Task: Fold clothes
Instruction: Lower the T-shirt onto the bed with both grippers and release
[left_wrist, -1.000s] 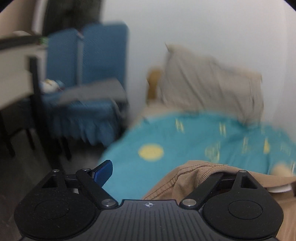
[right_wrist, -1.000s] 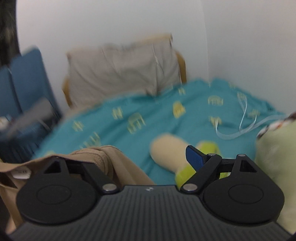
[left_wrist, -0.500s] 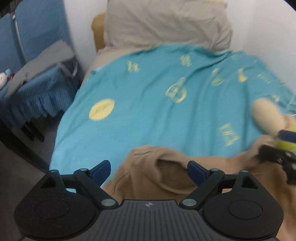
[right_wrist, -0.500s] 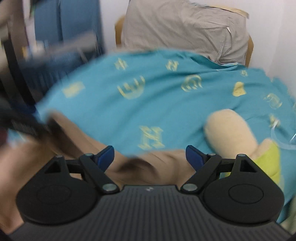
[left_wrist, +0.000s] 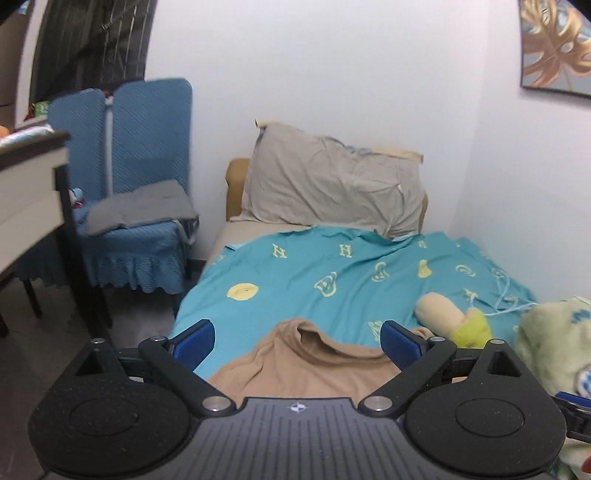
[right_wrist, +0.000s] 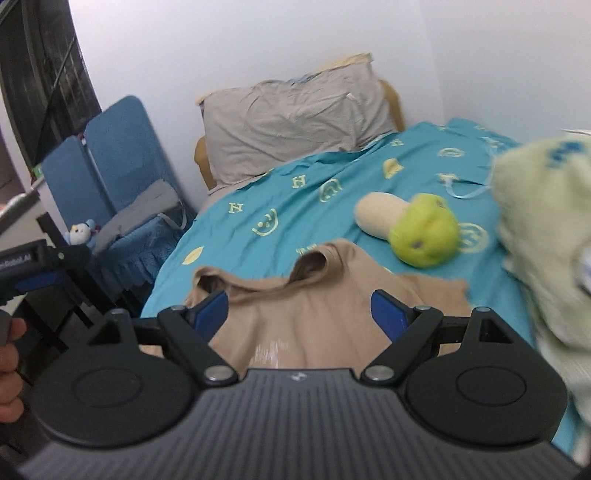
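Observation:
A tan garment (left_wrist: 306, 365) lies spread on the near end of the bed, its neck opening toward the pillow; the right wrist view shows the same tan garment (right_wrist: 317, 299) with two folded-up openings. My left gripper (left_wrist: 297, 341) hovers above its near part, open, nothing between the blue fingertips. My right gripper (right_wrist: 299, 317) is also open above the cloth, holding nothing. The left gripper's side (right_wrist: 40, 269) and a hand (right_wrist: 9, 365) show at the left edge of the right wrist view.
The bed has a teal sheet (left_wrist: 332, 280) with yellow marks and a grey pillow (left_wrist: 332, 188) at its head. A yellow-green plush toy (right_wrist: 421, 229) and a pale green blanket (right_wrist: 546, 229) lie at right. Blue chairs (left_wrist: 136, 177) and a desk (left_wrist: 29, 206) stand left.
Both grippers let go of the tan garment, which now lies on the bed, and opened. Both have drawn back and tilted up from the cloth.

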